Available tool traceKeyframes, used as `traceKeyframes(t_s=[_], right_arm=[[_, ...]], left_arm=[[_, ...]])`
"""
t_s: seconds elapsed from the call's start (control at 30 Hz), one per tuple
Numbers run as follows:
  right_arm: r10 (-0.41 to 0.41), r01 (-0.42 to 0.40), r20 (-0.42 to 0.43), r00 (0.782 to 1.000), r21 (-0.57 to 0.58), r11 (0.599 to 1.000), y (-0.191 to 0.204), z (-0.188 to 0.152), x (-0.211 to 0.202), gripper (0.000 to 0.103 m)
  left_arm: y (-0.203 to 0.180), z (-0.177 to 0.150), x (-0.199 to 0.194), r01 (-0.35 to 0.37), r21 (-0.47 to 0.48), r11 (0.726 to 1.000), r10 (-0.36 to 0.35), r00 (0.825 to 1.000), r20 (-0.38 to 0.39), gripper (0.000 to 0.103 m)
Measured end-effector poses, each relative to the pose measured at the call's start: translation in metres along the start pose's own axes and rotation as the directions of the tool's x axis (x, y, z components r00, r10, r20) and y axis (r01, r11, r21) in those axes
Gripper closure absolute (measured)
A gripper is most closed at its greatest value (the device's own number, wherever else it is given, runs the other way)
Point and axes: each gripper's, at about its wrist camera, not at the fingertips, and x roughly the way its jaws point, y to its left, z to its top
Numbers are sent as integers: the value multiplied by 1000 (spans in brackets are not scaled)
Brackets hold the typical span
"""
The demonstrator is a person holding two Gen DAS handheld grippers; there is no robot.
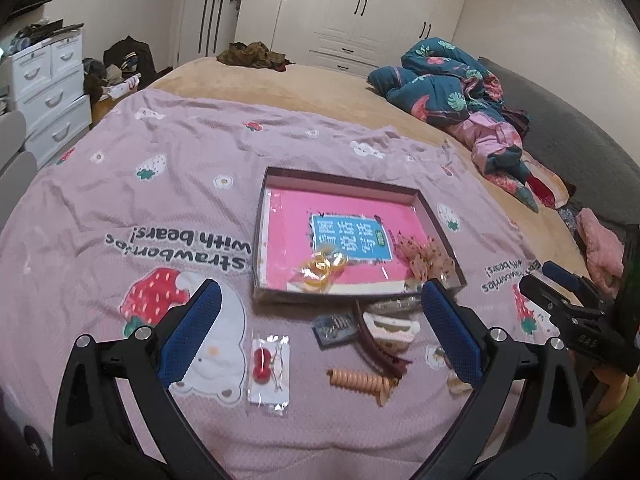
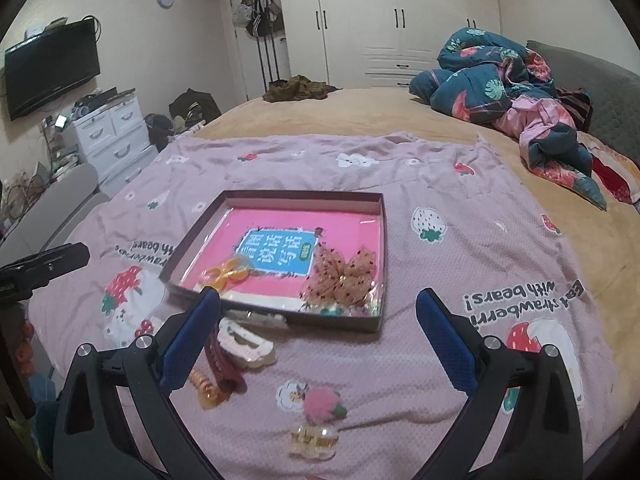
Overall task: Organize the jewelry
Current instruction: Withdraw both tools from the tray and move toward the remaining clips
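Observation:
A shallow box (image 1: 260,216) (image 2: 382,240) with a pink book inside lies on the pink strawberry blanket. It holds a yellow packet (image 1: 320,270) (image 2: 226,274) and pink bows (image 1: 430,258) (image 2: 344,276). In front of it lie a red earring packet (image 1: 267,368), a dark card (image 1: 334,326), a maroon claw clip (image 1: 374,340) (image 2: 222,360), a cream clip (image 1: 394,326) (image 2: 248,344) and a tan spiral tie (image 1: 360,382) (image 2: 206,390). A pink strawberry clip (image 2: 322,400) and clear clip (image 2: 314,440) lie nearer. My left gripper (image 1: 320,328) and right gripper (image 2: 318,338) hover open and empty.
A crumpled blue floral quilt (image 1: 452,80) (image 2: 508,80) lies at the bed's far right. White drawers (image 1: 48,92) (image 2: 112,136) stand left of the bed, wardrobes behind. The right gripper shows at the left view's right edge (image 1: 576,312).

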Motion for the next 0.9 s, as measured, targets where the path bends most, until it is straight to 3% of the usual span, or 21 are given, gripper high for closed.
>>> traceKeyframes(t_s=[0.4,0.9], right_arm=[[25,-27,-53,998,-45,999,11,-34,-6,5],[21,-26,-121,992,-38,999,-5,-70,0,5]], left_arm=[[3,-40,3,1,-11,1000,-1,999,-54,9],[-17,-69,24,49,-14,999,-50,990,-128,9]])
